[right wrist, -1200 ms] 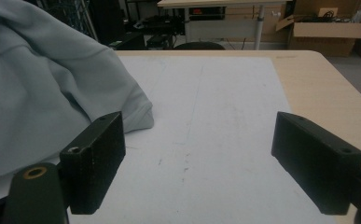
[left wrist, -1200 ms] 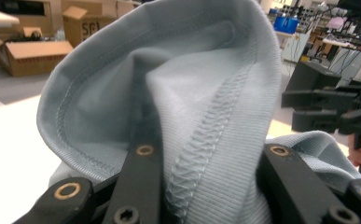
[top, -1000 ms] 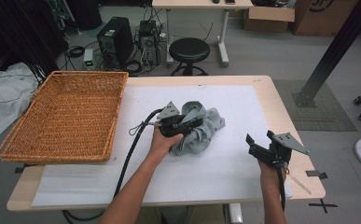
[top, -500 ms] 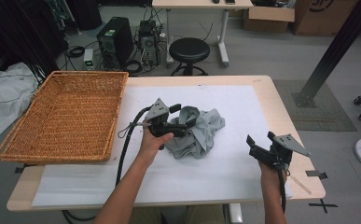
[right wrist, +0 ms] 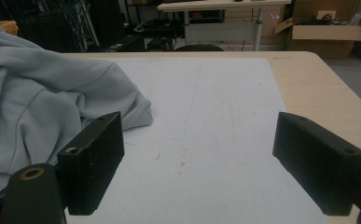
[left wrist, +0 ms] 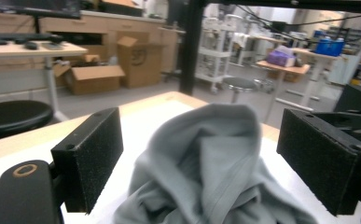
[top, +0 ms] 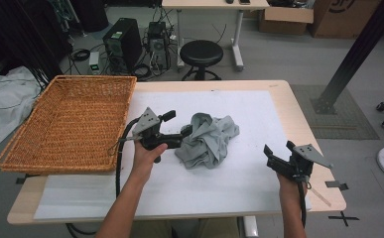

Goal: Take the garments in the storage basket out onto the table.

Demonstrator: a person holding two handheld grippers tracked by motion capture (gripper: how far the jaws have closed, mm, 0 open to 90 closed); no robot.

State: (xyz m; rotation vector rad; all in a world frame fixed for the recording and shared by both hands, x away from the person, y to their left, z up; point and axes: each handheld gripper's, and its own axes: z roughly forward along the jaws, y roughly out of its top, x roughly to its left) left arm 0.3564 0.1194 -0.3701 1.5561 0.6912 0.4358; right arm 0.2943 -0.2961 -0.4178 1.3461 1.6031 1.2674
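A crumpled grey garment point(top: 209, 144) lies in the middle of the white mat point(top: 229, 188). My left gripper point(top: 177, 125) is just left of it, pointing at it, open. In the left gripper view the wide-apart jaws frame the garment point(left wrist: 206, 186), whose raised fold stands between and just beyond them, touching neither. My right gripper point(top: 279, 152) hovers open near the table's right front corner, apart from the cloth. In the right gripper view the garment point(right wrist: 33, 107) is at the left, beside the left jaw, and bare mat point(right wrist: 201, 116) lies between the jaws.
A large woven basket point(top: 95, 80) sits on the table's left side, with nothing in it. The wooden table edge point(top: 303, 119) borders the mat at the right. A black stool point(top: 201, 52), computer towers and cables stand on the floor beyond the far edge.
My left gripper has drawn back to the left, off the garment, and the cloth pile has settled a little wider. The right gripper has stayed put.
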